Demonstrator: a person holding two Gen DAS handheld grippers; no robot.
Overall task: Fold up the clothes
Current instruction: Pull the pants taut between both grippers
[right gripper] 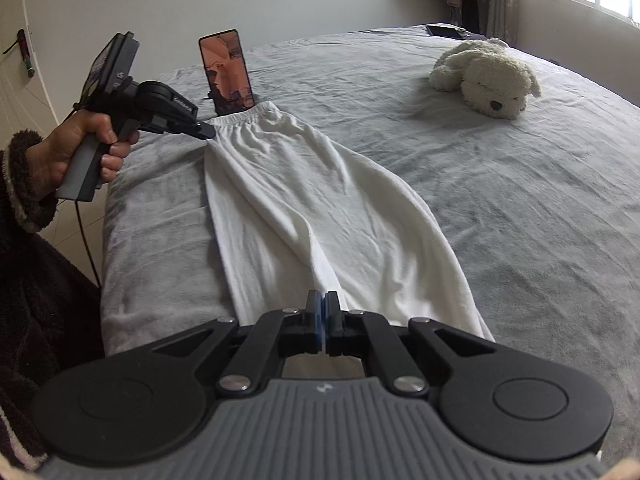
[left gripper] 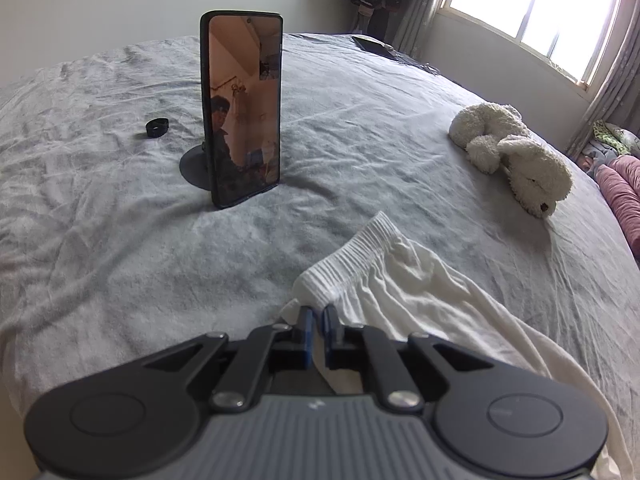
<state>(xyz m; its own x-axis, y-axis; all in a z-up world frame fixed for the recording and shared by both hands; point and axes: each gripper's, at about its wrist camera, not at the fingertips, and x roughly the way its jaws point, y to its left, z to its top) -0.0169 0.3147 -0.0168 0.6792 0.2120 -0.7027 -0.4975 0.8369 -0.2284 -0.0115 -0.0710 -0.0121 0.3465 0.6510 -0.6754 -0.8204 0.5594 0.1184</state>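
Both grippers, left gripper (left gripper: 319, 312) and right gripper (right gripper: 322, 300), pinch the white trousers (right gripper: 304, 208); a thin pinch could slip when lifted.

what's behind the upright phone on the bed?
A dark round stand base sits behind the phone on the grey bedsheet, with a small black ring off to one side. The stand's arm is covered by the phone.

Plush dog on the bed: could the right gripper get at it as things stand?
Probably not yet. The right gripper is shut on the white pants at their near end. The grey sheet between it and the plush dog lies bare, so the path looks free once it lets go.
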